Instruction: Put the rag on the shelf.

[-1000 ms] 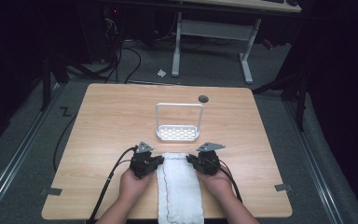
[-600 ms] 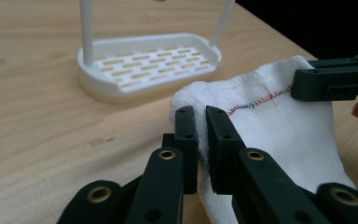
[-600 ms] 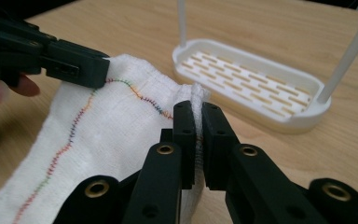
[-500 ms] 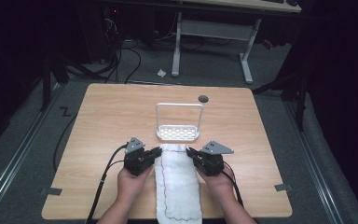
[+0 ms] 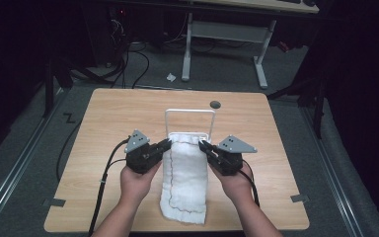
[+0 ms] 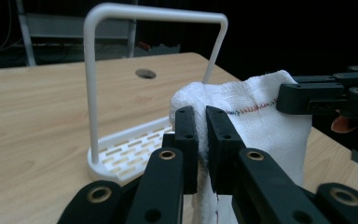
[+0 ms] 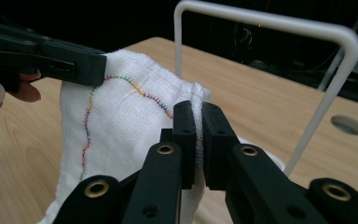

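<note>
Fingers of left gripper (image 5: 166, 143) and right gripper (image 5: 203, 145) pinch the white towel's (image 5: 186, 177) far corners, near the white rack (image 5: 190, 112) on the surface (image 5: 108, 118).

Towel (image 5: 186, 177) on table (image 5: 103, 128), before rack (image 5: 190, 118); claws at its far corners

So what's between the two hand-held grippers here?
A white towel spans the gap in the high view, its top edge pinched by the left hand-held gripper and the right hand-held gripper, just before the white rack.
</note>
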`<state>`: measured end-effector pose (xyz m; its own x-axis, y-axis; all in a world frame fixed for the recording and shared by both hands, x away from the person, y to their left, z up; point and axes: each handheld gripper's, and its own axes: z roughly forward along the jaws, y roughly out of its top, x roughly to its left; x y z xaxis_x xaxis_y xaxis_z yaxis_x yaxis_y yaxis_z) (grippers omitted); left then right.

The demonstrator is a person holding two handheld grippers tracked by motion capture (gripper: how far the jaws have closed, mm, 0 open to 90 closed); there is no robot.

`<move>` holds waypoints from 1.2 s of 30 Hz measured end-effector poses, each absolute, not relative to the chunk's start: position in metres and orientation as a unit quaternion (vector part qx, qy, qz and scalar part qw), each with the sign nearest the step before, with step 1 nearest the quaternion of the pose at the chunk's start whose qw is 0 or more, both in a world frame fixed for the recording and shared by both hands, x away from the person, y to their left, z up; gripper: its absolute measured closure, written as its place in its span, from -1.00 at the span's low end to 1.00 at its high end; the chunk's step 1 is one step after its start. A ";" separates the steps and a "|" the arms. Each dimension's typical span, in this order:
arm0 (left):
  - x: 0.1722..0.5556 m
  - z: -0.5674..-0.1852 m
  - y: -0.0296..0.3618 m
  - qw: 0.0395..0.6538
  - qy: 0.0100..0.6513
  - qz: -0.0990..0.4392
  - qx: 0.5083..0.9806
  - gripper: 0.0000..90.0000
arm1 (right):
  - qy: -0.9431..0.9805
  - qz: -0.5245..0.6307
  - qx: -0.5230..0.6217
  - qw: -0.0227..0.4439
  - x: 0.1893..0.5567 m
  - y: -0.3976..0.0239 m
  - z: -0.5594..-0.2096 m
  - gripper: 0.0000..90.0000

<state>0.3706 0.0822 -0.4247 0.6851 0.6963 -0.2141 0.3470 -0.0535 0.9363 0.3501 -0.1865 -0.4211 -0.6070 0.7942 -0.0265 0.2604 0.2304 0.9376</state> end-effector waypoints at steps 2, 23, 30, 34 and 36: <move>0.371 -0.417 0.082 0.584 0.361 0.157 0.709 0.87 | 0.735 0.512 0.352 0.271 0.351 -0.186 -0.409 0.91; 0.372 -0.343 0.077 0.616 0.314 0.211 0.691 0.87 | 0.698 0.555 0.333 0.306 0.354 -0.193 -0.339 0.91; 0.373 -0.330 0.074 0.617 0.303 0.222 0.691 0.87 | 0.694 0.559 0.332 0.310 0.358 -0.196 -0.328 0.91; 0.379 -0.320 0.069 0.600 0.290 0.247 0.703 0.87 | 0.692 0.567 0.339 0.292 0.363 -0.200 -0.321 0.91; 0.383 -0.312 0.067 0.595 0.285 0.253 0.708 0.87 | 0.692 0.562 0.339 0.301 0.366 -0.201 -0.313 0.91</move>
